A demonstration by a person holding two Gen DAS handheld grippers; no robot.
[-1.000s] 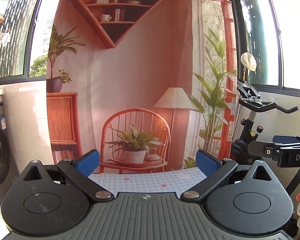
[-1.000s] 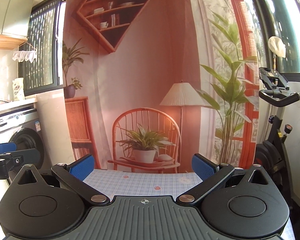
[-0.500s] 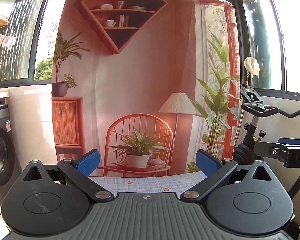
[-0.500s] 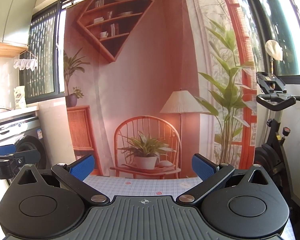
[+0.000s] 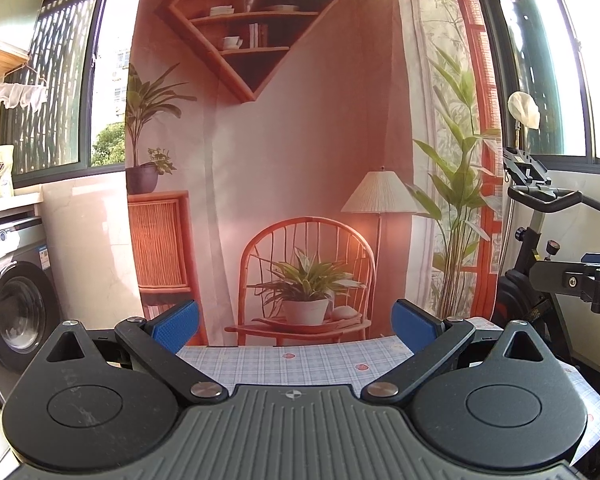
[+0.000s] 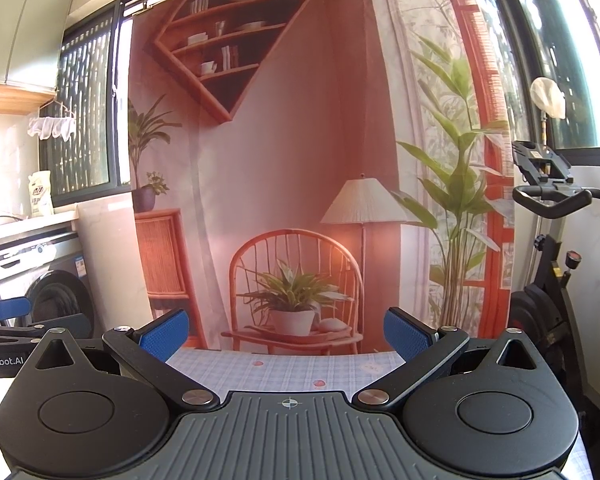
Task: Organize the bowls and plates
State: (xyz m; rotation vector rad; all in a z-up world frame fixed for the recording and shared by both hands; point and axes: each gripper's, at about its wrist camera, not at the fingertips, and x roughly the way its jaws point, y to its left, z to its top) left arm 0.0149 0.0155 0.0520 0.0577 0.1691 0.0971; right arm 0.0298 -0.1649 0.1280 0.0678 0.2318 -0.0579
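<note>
No plate or bowl shows in either view. My left gripper [image 5: 296, 326] is open, its blue pads wide apart, with nothing between them. It points level over the far strip of a table with a pale checked cloth [image 5: 300, 362]. My right gripper [image 6: 286, 334] is open too and holds nothing, aimed over the same checked cloth [image 6: 288, 368]. The other gripper's black body shows at the right edge of the left wrist view and at the left edge of the right wrist view.
A printed backdrop [image 5: 284, 152] of a chair, lamp and shelf hangs behind the table. A washing machine [image 5: 12, 308] stands at the left. An exercise bike [image 6: 552, 240] stands at the right, beside the table edge. Windows run along both sides.
Both views have tilted upward over the last second, so less of the checked cloth shows and more of the backdrop's top. Both grippers stayed open.
</note>
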